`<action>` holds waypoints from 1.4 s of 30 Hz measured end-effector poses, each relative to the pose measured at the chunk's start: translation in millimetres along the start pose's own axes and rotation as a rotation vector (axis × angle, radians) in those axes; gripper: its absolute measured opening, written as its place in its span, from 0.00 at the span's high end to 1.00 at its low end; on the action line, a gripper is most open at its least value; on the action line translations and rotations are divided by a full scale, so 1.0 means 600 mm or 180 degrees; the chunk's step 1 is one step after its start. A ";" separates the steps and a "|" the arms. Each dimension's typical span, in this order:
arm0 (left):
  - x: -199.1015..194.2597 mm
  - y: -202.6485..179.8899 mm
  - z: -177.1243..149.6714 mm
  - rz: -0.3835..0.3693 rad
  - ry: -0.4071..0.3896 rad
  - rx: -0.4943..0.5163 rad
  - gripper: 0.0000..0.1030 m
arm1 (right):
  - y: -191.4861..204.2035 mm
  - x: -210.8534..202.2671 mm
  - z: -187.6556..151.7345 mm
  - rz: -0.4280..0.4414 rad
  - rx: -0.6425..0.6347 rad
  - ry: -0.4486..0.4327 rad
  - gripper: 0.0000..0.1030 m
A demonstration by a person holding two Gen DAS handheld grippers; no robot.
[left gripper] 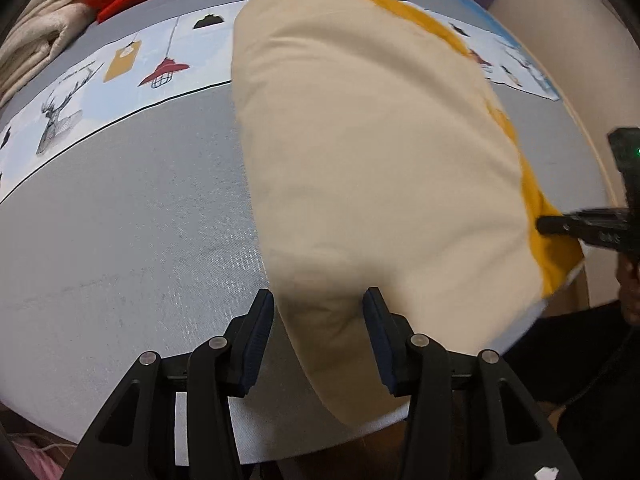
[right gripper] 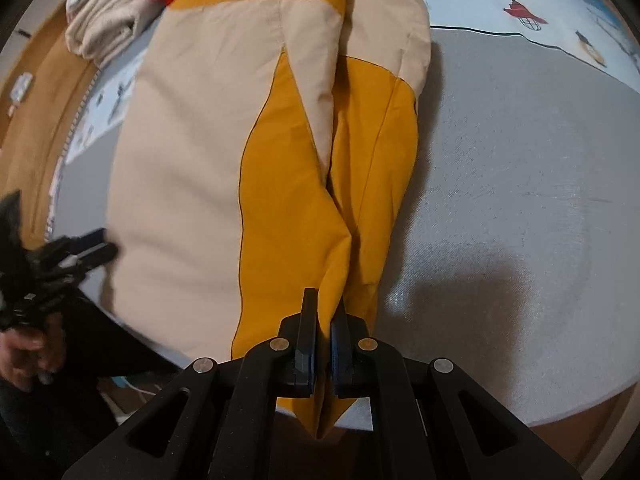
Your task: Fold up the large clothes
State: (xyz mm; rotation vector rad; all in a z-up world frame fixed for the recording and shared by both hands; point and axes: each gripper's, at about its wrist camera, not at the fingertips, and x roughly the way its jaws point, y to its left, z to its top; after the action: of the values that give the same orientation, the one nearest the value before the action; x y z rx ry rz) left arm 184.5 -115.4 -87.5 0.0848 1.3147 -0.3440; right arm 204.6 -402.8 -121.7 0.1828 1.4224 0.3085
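Right wrist view: right gripper pinched mustard fold of beige-and-mustard garment at grey table near edge; left gripper spread, straddling beige corner.

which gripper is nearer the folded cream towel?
Left. The left gripper sits on the garment side toward the folded cream towel; the right gripper sits on the far side.

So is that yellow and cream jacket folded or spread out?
Partly folded: the jacket lies doubled lengthwise, one yellow edge pinched in the right tongs.
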 end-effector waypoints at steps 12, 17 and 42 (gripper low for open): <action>0.012 0.010 -0.030 0.0084 0.0091 0.0067 0.56 | -0.009 0.029 -0.020 -0.0030 -0.0051 0.0159 0.67; -0.026 0.019 -0.043 0.0242 -0.0148 -0.0143 0.48 | -0.002 0.018 -0.036 -0.0657 -0.0150 -0.0046 0.60; -0.233 -0.126 -0.259 0.0478 -0.1647 -0.0242 0.00 | 0.263 -0.245 -0.374 -0.1214 -0.0053 -0.2504 0.04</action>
State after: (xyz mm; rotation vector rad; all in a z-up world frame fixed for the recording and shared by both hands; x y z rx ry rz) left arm -12.2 -119.8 16.4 0.0268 0.8021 -0.1701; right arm -50.4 -313.2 32.8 0.0069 0.6503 -0.0737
